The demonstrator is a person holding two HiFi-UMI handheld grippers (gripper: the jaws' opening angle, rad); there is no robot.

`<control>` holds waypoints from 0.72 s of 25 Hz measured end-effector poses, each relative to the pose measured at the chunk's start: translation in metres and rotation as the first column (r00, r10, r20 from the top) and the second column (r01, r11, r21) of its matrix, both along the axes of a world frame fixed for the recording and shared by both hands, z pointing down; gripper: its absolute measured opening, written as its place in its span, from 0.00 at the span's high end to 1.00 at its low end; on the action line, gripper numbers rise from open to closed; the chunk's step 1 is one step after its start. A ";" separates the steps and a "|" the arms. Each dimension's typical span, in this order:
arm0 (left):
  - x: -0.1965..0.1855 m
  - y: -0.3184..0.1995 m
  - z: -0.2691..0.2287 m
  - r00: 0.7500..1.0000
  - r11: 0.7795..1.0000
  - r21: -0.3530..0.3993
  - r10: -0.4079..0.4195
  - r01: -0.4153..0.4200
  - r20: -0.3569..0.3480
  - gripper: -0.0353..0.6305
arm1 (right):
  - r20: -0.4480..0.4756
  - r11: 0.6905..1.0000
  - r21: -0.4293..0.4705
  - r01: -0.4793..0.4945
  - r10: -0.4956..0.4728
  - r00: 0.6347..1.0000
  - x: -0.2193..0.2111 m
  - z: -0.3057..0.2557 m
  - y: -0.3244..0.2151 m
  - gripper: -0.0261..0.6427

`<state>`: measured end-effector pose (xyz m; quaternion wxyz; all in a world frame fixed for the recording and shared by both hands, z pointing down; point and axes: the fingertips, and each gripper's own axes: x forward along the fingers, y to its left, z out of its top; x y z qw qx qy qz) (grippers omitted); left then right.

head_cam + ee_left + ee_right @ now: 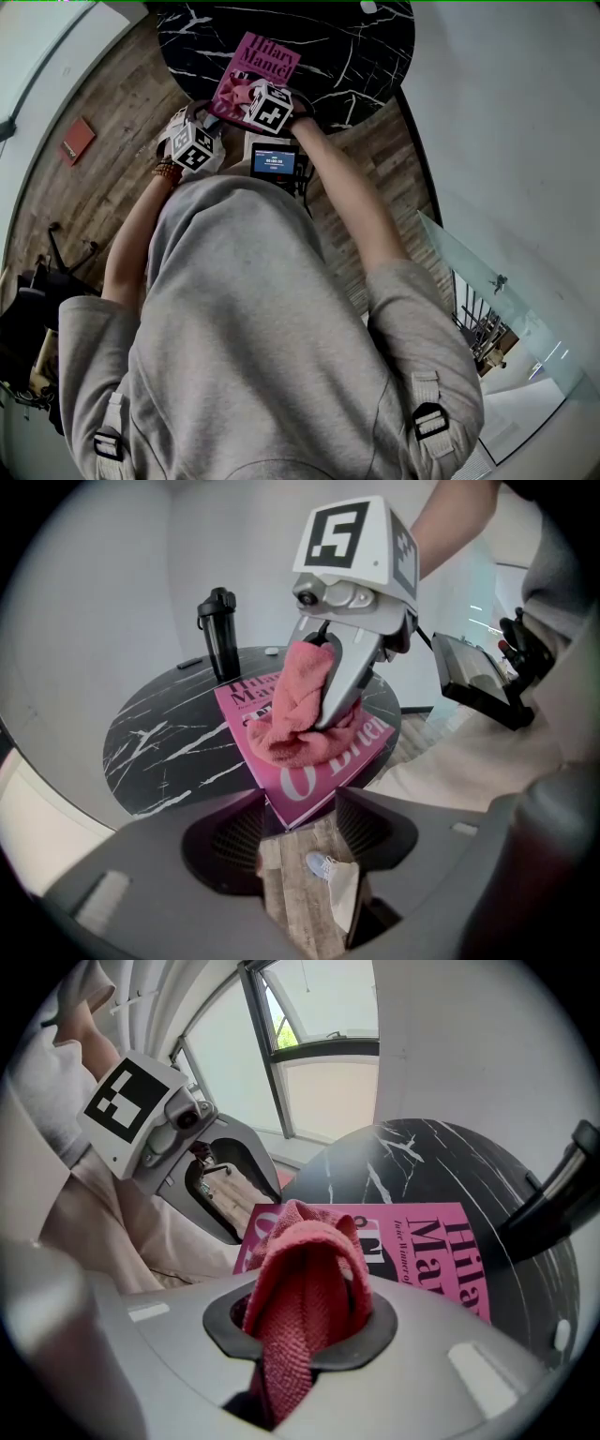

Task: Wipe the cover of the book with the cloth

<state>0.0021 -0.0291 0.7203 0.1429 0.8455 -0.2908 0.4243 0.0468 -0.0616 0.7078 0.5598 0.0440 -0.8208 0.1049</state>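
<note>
Fabric of a grey hoodie (272, 328) fills most of the head view and hides the near rim of the round black marble table (356, 47), whose far edge is cut off at the top of that view. The pink book (255, 66) lies face up at the table's near edge, one corner jutting out over the wooden floor. Its title is partly covered by the marker cubes in the head view and by the cloth in both gripper views. The left gripper (298, 822) sits off the table's near edge with its tongs spread. The book's overhanging corner reaches the gap between them, though whether either pad touches it is hard to make out. The right gripper (330, 714) stands steeply over the cover, its tongs pinching the red-pink cloth (295, 719), which bunches beneath them against the book and hides their tips. A black bottle (219, 630) stands upright at the table's far edge, well apart from the book.
</note>
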 end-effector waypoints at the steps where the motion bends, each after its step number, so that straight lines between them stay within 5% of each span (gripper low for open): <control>1: 0.000 0.000 0.000 1.000 1.000 0.001 0.001 -0.001 0.000 0.59 | 0.003 1.000 -0.006 0.005 -0.005 1.000 -0.001 0.000 0.003 0.82; 18: -0.001 0.000 0.001 1.000 1.000 -0.023 0.008 -0.009 -0.022 0.58 | 0.040 0.990 -0.116 0.085 -0.081 0.996 -0.017 -0.003 0.038 0.81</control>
